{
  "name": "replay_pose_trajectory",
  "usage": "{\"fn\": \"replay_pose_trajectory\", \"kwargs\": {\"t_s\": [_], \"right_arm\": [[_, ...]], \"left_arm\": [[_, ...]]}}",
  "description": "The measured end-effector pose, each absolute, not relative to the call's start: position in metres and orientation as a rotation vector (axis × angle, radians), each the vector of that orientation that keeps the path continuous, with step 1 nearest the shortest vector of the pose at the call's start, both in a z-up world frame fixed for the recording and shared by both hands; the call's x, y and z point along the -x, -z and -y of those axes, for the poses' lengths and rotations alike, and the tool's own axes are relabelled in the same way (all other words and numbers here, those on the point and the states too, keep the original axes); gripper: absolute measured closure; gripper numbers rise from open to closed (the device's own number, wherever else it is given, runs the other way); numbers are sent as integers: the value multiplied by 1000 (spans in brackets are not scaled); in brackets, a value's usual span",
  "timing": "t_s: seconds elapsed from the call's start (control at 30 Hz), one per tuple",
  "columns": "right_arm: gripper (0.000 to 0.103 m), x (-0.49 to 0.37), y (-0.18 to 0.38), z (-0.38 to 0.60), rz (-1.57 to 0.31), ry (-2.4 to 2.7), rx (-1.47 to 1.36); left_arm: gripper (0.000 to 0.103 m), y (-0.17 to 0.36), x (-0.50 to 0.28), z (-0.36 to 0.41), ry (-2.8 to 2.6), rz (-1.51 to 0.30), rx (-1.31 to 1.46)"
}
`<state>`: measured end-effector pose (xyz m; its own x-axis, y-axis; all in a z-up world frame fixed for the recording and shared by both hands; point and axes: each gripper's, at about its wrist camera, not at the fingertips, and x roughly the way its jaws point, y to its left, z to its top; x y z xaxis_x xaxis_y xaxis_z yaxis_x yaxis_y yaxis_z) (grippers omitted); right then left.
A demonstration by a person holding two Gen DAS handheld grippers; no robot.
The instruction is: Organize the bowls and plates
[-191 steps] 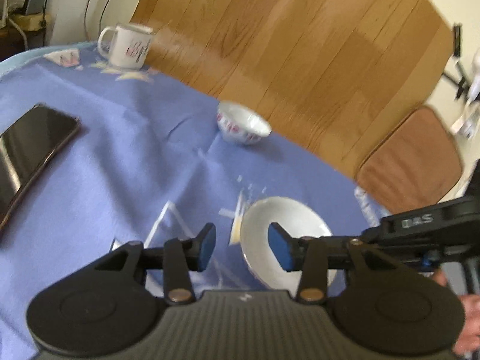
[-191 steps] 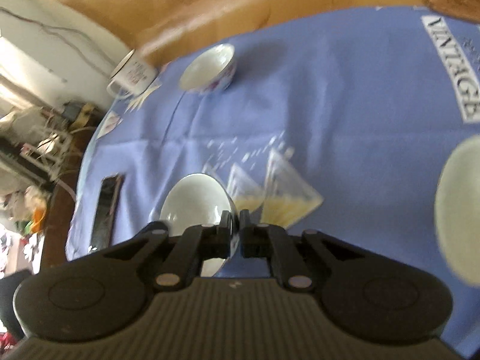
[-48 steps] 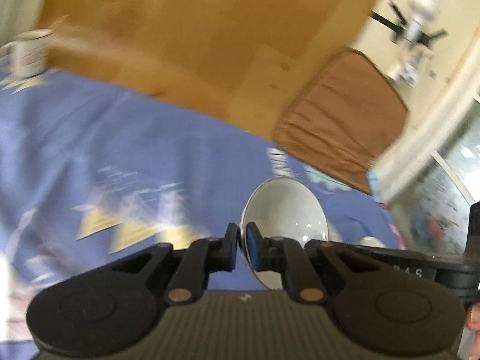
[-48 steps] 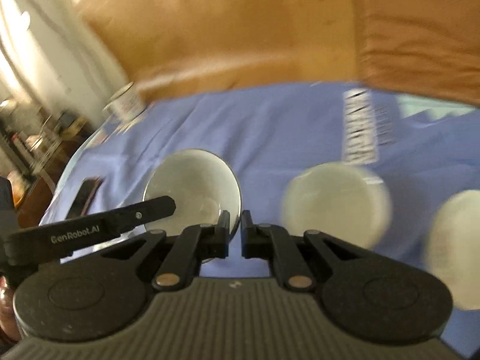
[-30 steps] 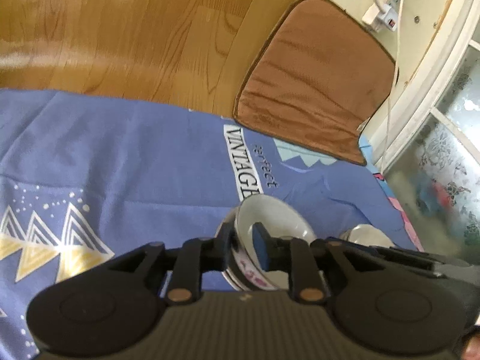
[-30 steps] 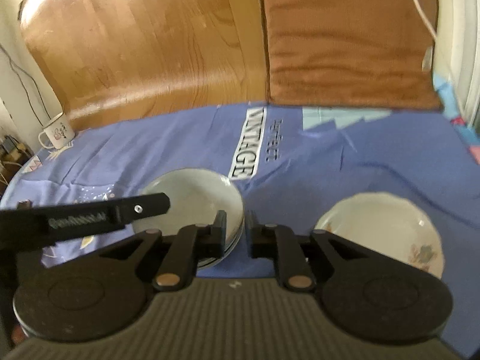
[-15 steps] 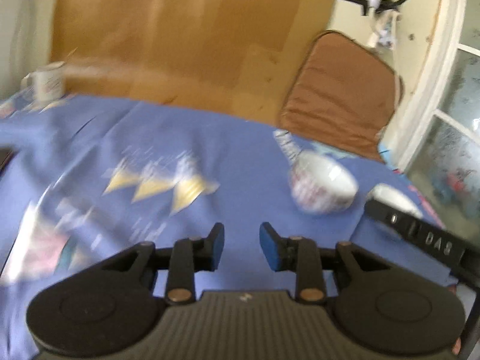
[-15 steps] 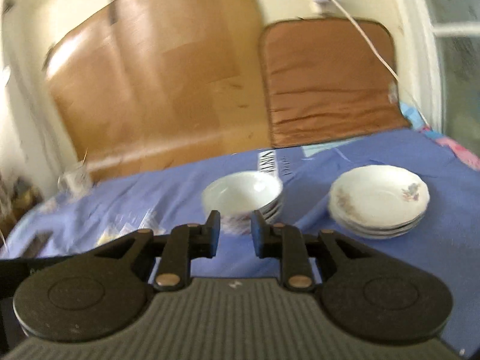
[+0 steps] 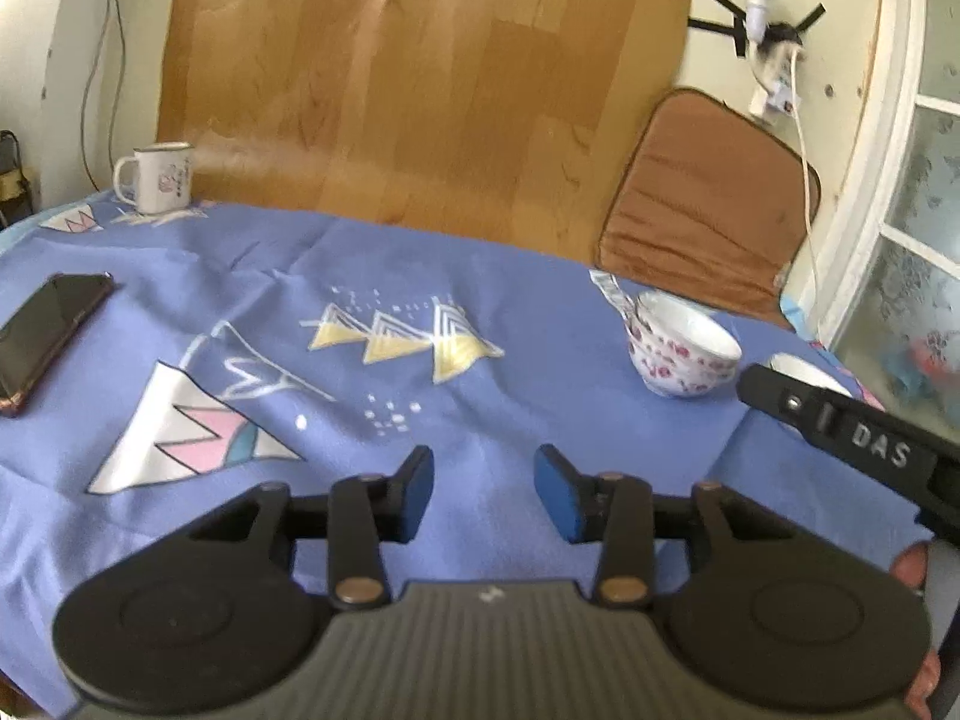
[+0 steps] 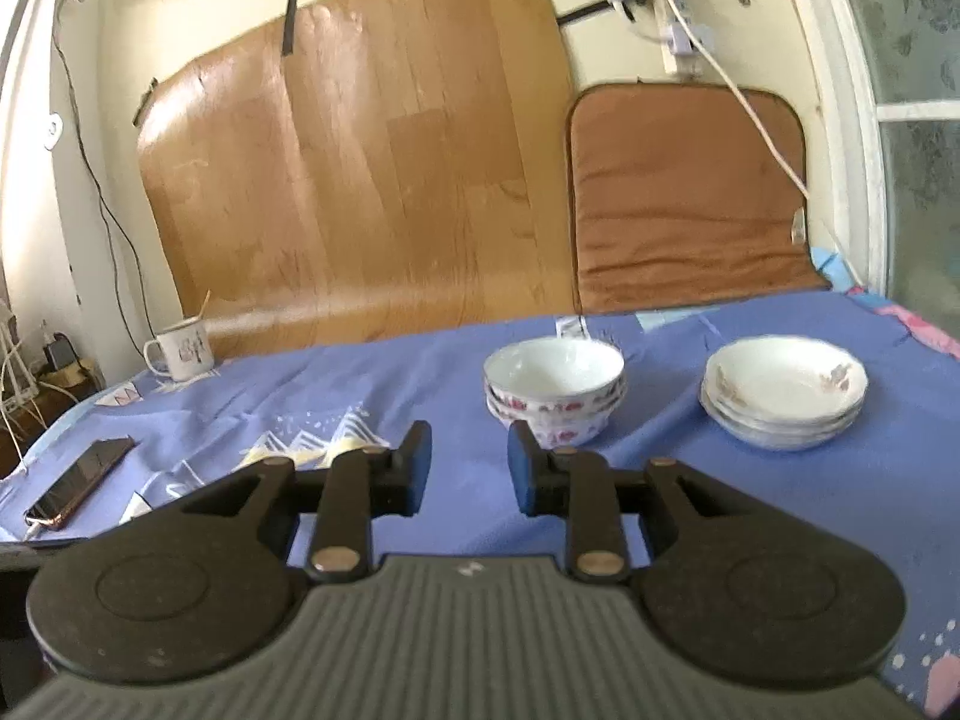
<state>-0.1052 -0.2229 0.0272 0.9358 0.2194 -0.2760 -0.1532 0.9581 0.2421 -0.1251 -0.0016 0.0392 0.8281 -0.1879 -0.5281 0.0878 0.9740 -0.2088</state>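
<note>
Your left gripper (image 9: pixel 483 492) has its jaws spread wide with only blue cloth between the pads, and your right gripper (image 10: pixel 468 468) stands parted a little less wide, also holding nothing.

From the left wrist view, the stack of plates (image 9: pixel 804 369) is mostly hidden behind the black body of your right gripper, which crosses the frame ahead and to the right of your left fingers; only a pale rim shows, and how many plates lie there cannot be told from that side. The stack of bowls (image 9: pixel 681 354) sits ahead and to the right of your left gripper, well apart from it, its rose pattern slightly blurred. At the bottom right edge a bit of your hand is cut off by the frame.

From the right wrist view the bowls (image 10: pixel 555 390) stand just ahead of your right fingertip, nested one inside another, and the plates (image 10: pixel 786 393) lie ahead and further right, beside the bowls but not touching them. The exact count in either stack is hard to make out.

Everything rests on a blue tablecloth (image 9: pixel 528 324) printed with triangles. Far ahead to the left stands a white mug (image 10: pixel 180 351), and a dark phone (image 10: pixel 81 483) lies flat left of your right gripper, near the table's edge. Behind the table a wooden board (image 10: pixel 360 180) leans on the wall, with a brown cushion (image 10: pixel 684 192) to its right.
</note>
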Motion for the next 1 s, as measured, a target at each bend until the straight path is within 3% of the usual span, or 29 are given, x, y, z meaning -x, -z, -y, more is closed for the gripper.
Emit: {"fn": "replay_pose_trajectory", "kwargs": {"t_s": [1.0], "right_arm": [[72,107,-25,208,-299,-222,-235]], "left_arm": [[60,-39,144,3,135,-524,109]]}}
